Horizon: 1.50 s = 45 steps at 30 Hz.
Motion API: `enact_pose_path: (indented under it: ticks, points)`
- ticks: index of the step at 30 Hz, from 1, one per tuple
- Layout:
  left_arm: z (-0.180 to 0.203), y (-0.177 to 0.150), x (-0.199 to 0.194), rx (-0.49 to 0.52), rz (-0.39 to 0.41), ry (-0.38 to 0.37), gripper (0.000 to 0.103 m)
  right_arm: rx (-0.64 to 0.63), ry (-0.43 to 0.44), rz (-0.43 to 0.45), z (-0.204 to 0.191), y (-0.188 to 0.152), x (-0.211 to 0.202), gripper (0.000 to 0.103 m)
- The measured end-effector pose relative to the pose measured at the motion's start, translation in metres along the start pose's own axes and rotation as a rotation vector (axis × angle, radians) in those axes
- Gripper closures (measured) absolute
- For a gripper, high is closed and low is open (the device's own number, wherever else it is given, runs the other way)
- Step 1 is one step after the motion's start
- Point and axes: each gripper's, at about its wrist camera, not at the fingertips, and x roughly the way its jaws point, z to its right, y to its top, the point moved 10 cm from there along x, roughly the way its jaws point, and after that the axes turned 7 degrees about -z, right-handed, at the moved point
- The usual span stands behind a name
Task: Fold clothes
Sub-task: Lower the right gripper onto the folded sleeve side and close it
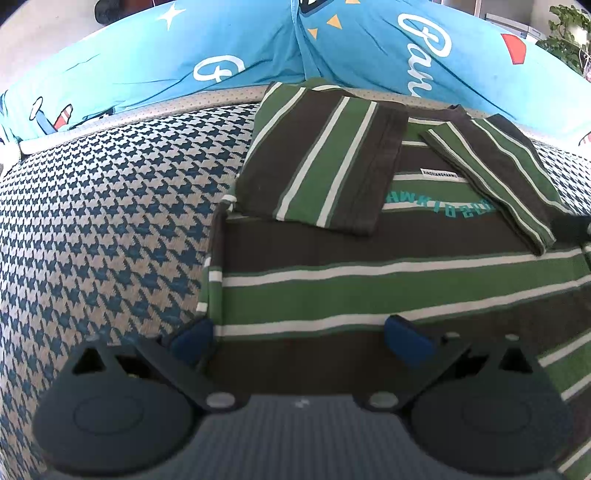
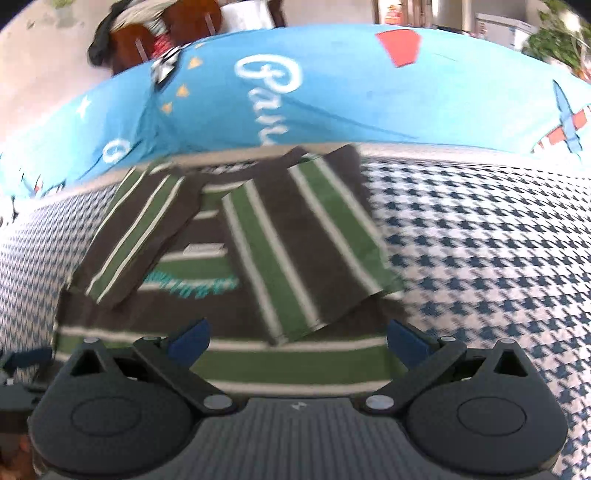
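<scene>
Your left gripper (image 1: 299, 341) and right gripper (image 2: 297, 341) both gape wide with nothing in them, low over the near end of the striped shirt (image 1: 369, 291), which stretches away toward the bed's (image 1: 103, 221) far edge, though only the left view is sharp.

striped shirt (image 1: 369, 258), green, brown and white, flat on the houndstooth bedcover (image 1: 103, 221), both sleeves folded in across the chest, teal lettering between them. left gripper (image 1: 299, 341) over the shirt's near left edge, blue pads (image 1: 192, 341) spread wide, nothing between. blue printed pillows (image 1: 221, 48) behind. potted plant (image 1: 569, 33) far right.
</scene>
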Motion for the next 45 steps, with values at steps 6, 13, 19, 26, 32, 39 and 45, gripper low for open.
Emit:
enact_pose_path:
  ticks: [6,13,19,26,32,39,45]
  points:
    - [0.001,0.0,0.0,0.001,-0.001,0.006,0.0,0.071,0.009,0.069,0.035,0.015,-0.001,0.004]
    - [-0.002,0.003,-0.001,-0.009,0.006,0.018,0.0,0.091,0.003,0.063,0.045,0.02,0.016,0.025]
    - [-0.008,0.007,-0.006,-0.034,0.021,0.017,0.0,0.116,-0.008,0.087,0.055,0.028,0.03,0.037]
    - [-0.01,0.006,-0.004,-0.047,0.012,0.011,0.0,0.093,-0.023,0.118,0.059,0.033,0.042,0.051]
    - [-0.01,0.006,-0.001,-0.048,0.008,0.014,0.0,0.08,0.005,0.123,0.054,0.032,0.042,0.082]
    - [-0.011,0.005,0.001,-0.048,0.003,0.02,0.0,0.055,0.022,0.141,0.042,0.034,0.036,0.091]
    - [-0.011,0.003,0.002,-0.042,-0.004,0.014,0.0,0.09,0.017,0.135,0.048,0.033,0.041,0.09]
